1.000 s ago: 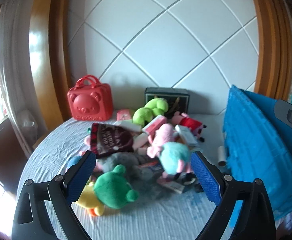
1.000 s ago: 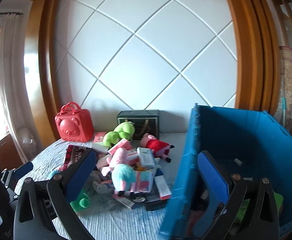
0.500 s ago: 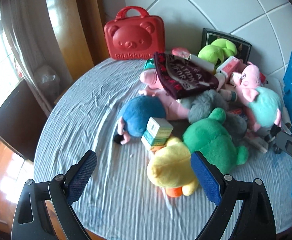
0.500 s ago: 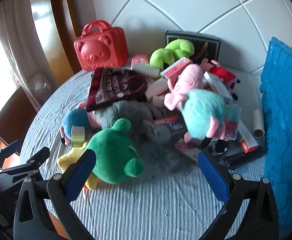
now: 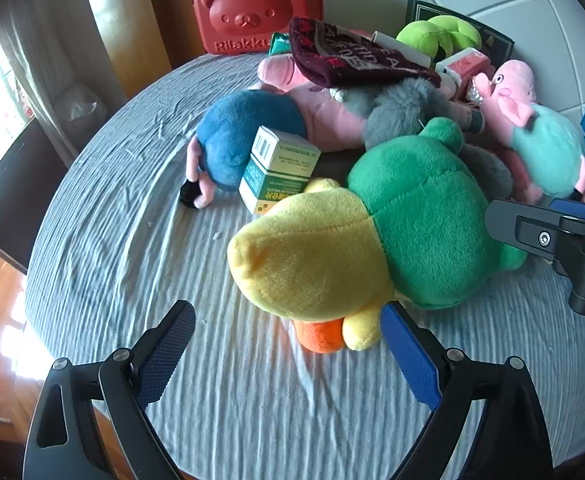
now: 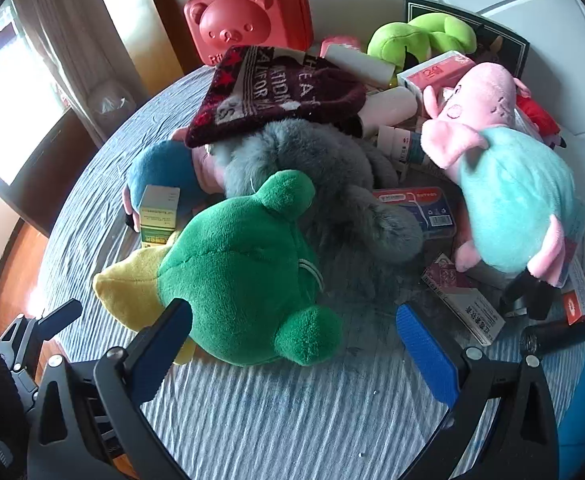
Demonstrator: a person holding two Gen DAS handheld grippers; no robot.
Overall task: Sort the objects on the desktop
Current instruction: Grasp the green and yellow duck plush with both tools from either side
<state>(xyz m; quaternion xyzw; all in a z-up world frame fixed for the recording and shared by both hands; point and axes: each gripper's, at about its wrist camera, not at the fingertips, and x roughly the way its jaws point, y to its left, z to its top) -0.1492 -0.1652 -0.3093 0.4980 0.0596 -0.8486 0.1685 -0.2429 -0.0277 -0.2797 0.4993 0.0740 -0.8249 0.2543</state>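
Both grippers, left gripper (image 5: 288, 344) and right gripper (image 6: 292, 340), hover spread wide and empty over the green-and-yellow plush (image 6: 232, 272) at frame centre (nothing lifted yet). The toy pile (image 6: 332, 160) remains unsorted on the tabletop (image 6: 292, 412).

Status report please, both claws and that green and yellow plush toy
Left claw open, empty. Right claw open, empty. Green and yellow plush toy untouched on tablecloth. Small medicine box leans against it.
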